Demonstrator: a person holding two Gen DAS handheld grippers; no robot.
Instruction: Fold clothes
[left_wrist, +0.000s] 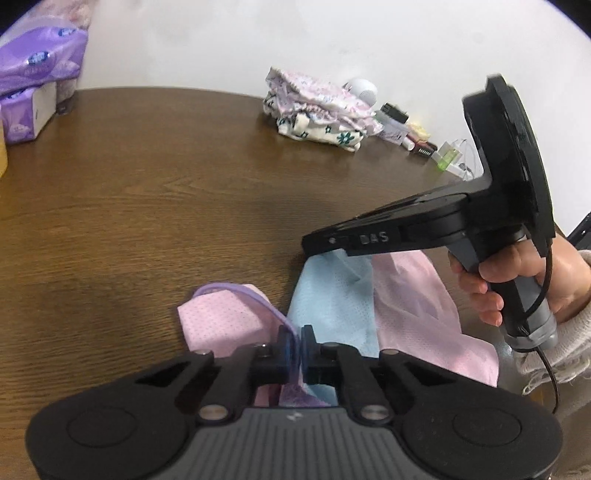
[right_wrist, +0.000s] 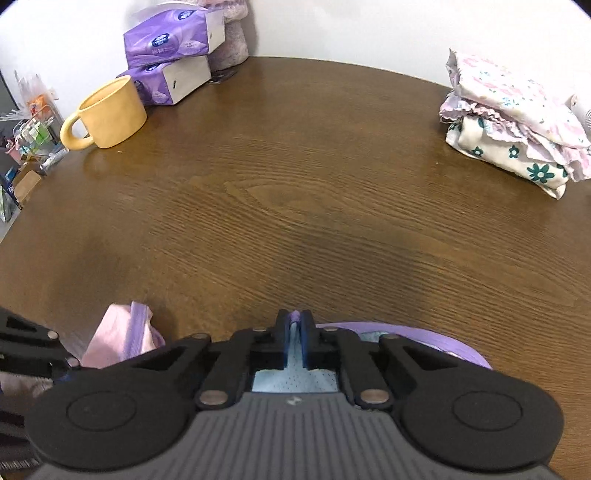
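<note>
Both grippers pinch one small garment at the table's near edge.

Left gripper (left_wrist: 298, 341) and right gripper (right_wrist: 294, 334) clamp fingers on the pink-and-blue garment's (left_wrist: 332, 302) lilac waistband, probably to spread it; folded clothes (right_wrist: 509, 125) sit stacked across the table (right_wrist: 295, 184).

**One word on my right gripper**

On the black side of my right gripper (left_wrist: 325, 251), seen from the left wrist, raised letters read "DAS". The purple tissue packs (right_wrist: 173, 35) carry blue round logos, too blurred to read.
</note>
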